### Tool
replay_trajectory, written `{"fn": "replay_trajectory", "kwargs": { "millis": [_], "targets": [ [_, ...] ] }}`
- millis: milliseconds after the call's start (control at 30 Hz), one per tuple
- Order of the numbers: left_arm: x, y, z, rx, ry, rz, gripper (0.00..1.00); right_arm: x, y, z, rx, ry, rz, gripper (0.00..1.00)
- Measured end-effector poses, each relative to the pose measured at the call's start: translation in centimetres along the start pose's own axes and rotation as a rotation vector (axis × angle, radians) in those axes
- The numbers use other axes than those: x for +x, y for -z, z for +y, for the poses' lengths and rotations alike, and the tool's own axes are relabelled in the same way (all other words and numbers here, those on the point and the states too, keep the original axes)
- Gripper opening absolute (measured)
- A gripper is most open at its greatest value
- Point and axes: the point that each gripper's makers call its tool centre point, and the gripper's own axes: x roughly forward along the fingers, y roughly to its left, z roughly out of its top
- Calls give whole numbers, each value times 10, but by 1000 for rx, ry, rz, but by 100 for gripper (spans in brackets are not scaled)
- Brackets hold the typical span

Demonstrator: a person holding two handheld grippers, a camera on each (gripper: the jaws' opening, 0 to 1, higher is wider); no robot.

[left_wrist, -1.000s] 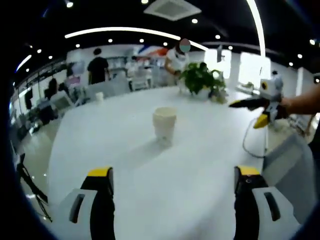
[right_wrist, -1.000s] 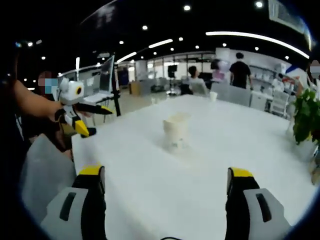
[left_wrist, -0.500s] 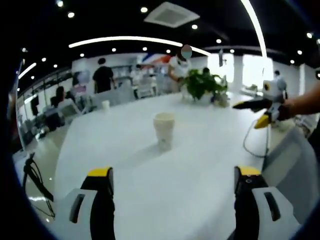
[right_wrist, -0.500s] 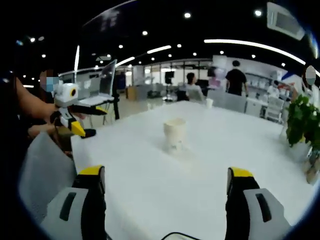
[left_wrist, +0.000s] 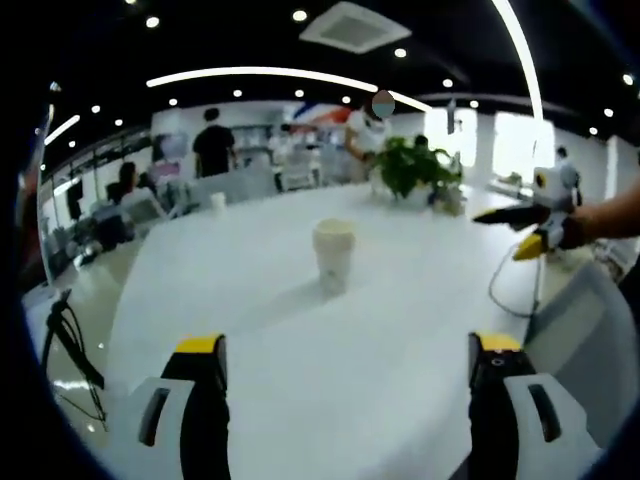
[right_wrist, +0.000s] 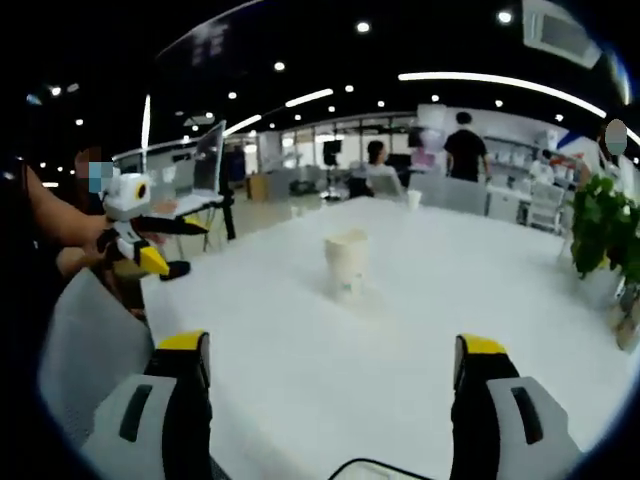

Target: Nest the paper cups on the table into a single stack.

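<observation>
- Left gripper (left_wrist: 345, 365): jaws spread wide, nothing between them; it hangs above the near part of the table (left_wrist: 380, 330).
- Right gripper (right_wrist: 333, 365): jaws also spread wide and empty, above the near table edge.
- Cup (left_wrist: 333, 256): stands upright near the middle of the white table, ahead of the left jaws and well apart from them. In the right gripper view the cup (right_wrist: 346, 264) stands likewise ahead of and clear of the jaws. Whether it is one cup or several nested cannot be told.
- A second small cup (left_wrist: 218, 200) stands at the far edge of the table, well apart from the first.
- Plant (left_wrist: 415, 166): on the table's far side, right of the cup in the left gripper view.
- The right gripper appears at the right edge of the left gripper view, held by a hand above the table's side; the left gripper appears at the left of the right gripper view.
- People (right_wrist: 463, 150) stand at desks beyond the table.
</observation>
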Motion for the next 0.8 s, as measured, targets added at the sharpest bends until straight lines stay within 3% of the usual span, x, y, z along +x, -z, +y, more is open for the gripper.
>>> {"fn": "replay_trajectory", "kwargs": {
  "millis": [433, 467, 533, 800],
  "targets": [
    [-5, 6, 4, 0, 0, 24, 98, 0, 12, 0, -1, -11, 32, 100],
    [15, 19, 6, 1, 0, 26, 98, 0, 13, 0, 0, -11, 33, 100],
    [36, 31, 3, -3, 4, 34, 98, 15, 38, -23, 4, -12, 36, 100],
    [71, 56, 2, 4, 17, 55, 98, 34, 73, -47, 0, -23, 50, 100]
  ]
}}
